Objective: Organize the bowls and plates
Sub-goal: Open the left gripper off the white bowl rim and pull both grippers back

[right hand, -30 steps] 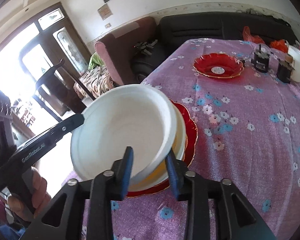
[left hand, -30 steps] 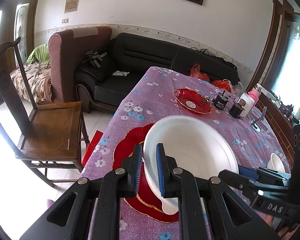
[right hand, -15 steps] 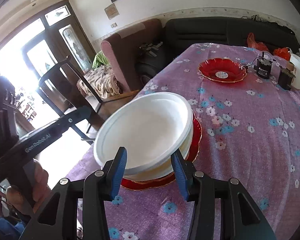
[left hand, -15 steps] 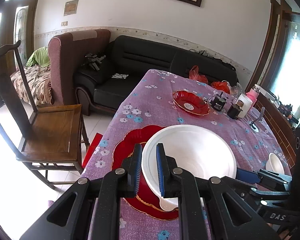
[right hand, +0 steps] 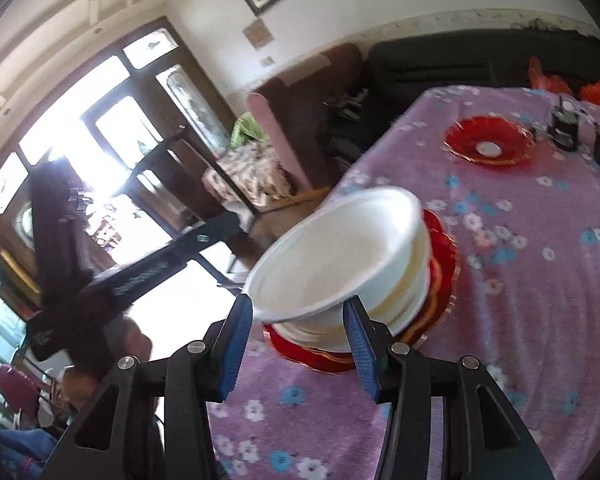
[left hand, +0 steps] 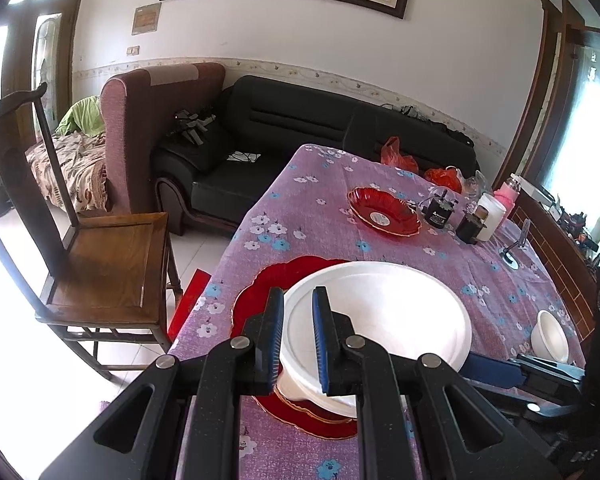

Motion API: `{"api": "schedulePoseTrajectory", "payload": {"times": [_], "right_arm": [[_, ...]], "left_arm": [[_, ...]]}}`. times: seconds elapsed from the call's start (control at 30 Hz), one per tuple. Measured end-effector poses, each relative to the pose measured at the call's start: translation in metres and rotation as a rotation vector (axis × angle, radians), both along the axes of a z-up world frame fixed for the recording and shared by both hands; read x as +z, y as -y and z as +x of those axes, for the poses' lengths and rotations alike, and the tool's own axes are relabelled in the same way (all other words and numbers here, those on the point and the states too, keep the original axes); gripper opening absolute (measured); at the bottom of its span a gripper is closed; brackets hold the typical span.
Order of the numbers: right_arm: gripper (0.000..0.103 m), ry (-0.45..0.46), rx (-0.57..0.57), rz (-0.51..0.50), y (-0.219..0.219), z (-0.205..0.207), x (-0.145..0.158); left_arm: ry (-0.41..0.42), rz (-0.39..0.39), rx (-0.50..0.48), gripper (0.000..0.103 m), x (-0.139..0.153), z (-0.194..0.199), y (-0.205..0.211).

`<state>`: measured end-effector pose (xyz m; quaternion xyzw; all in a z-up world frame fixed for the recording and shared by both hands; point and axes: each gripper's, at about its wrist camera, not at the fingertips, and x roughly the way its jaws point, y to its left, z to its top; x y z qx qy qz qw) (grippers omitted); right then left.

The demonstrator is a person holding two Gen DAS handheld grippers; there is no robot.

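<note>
White bowl (left hand: 380,316) atop red plate (left hand: 256,300)

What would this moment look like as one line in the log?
left gripper: shut on white bowl rim | right gripper: open | bowl over red plate

Left gripper (left hand: 298,336): blue-padded jaws straddle near rim of white bowl (left hand: 380,320), narrow gap. Bowl sits on large red plate (left hand: 256,304) on floral purple tablecloth (left hand: 312,216). Small red plate (left hand: 384,212) at 12 o'clock. Small white bowl (left hand: 550,336) at 3 o'clock. Wooden chair (left hand: 112,264) at 9 o'clock.
</note>
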<state>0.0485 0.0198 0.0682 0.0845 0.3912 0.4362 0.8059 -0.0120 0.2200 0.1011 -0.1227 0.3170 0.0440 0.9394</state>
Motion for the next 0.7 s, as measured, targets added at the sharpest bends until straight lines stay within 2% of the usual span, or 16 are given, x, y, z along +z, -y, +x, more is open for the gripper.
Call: {"api": "schedulePoseTrajectory", "payload": {"times": [0.7], "right_arm": [[0.054, -0.034, -0.011, -0.013, 0.013, 0.002, -0.013]], "left_arm": [[0.003, 0.016, -0.006, 0.013, 0.0, -0.001, 0.006]]}}
